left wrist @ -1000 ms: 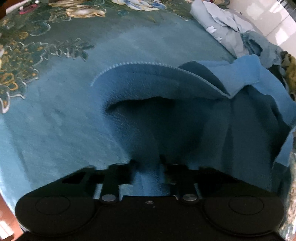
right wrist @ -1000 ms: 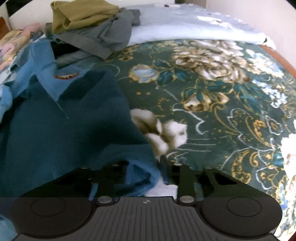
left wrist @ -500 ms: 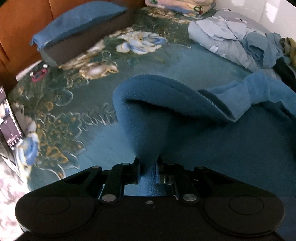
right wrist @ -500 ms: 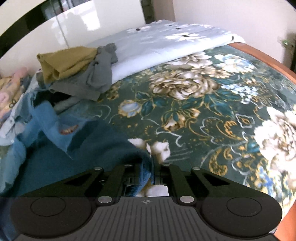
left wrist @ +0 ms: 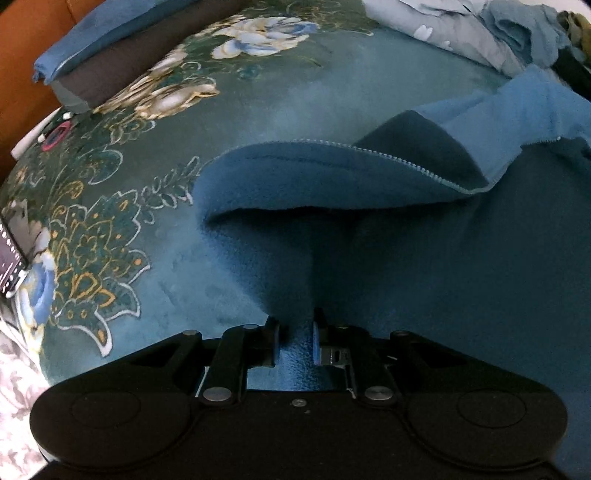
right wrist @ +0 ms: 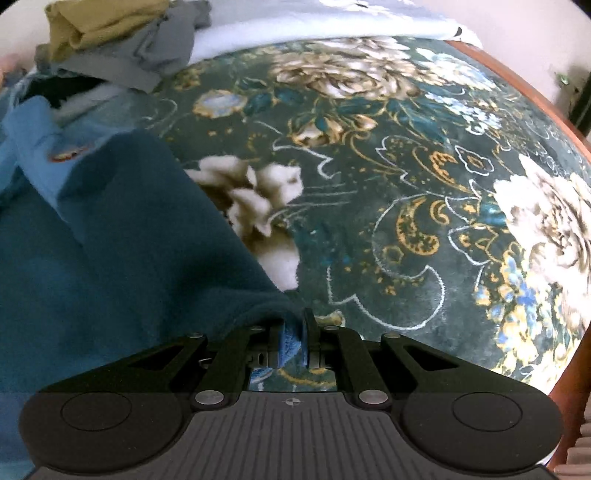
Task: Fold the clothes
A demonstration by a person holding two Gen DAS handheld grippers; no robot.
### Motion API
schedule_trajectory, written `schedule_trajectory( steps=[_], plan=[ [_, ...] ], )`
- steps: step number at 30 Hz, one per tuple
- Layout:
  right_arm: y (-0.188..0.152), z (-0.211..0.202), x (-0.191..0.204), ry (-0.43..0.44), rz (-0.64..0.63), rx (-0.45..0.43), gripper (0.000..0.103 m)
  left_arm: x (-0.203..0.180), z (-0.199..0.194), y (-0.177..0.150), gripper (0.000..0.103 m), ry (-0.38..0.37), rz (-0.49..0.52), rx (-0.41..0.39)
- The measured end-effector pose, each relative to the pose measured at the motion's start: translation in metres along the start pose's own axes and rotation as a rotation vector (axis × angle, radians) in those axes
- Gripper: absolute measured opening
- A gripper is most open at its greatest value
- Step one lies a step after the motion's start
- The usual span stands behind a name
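I'm looking at a bed (right wrist: pixel 369 184) under a dark teal floral blanket (left wrist: pixel 314 92). A blue fleece jacket (left wrist: pixel 461 258) lies spread on it. At the far side I see a heap of pale blue clothes (left wrist: pixel 480 33), an olive garment (right wrist: pixel 99 22) on a grey one (right wrist: pixel 155 55), and a white floral sheet (right wrist: pixel 295 22).

Soft daylight, dim foreground; strong fisheye bending at edges; slight motion blur, mild glare top.
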State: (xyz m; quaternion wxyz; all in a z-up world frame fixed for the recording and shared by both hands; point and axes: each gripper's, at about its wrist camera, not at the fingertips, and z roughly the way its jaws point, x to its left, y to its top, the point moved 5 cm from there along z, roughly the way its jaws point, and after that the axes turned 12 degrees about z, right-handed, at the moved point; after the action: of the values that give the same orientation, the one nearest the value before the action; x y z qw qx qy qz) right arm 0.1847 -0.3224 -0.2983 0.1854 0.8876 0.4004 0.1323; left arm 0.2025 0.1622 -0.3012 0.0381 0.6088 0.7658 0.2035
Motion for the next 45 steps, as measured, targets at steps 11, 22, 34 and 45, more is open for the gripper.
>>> schedule_trajectory(
  steps=[11, 22, 34, 45],
  plan=[
    [-0.003, -0.052, 0.001, -0.001, 0.009, -0.01, 0.021, 0.017, -0.04, 0.0, 0.033, -0.115, 0.052, 0.009],
    [0.01, -0.139, 0.072, 0.05, -0.097, -0.134, 0.041, 0.035, -0.09, 0.056, 0.048, -0.212, 0.171, -0.208],
    [0.011, -0.109, 0.317, 0.406, -0.46, -0.055, 0.047, 0.067, -0.037, 0.091, 0.055, -0.342, 0.194, -0.179],
    [0.018, -0.021, 0.441, 0.469, -0.769, 0.115, 0.055, 0.067, -0.013, 0.083, 0.063, -0.432, 0.223, -0.17]
  ],
)
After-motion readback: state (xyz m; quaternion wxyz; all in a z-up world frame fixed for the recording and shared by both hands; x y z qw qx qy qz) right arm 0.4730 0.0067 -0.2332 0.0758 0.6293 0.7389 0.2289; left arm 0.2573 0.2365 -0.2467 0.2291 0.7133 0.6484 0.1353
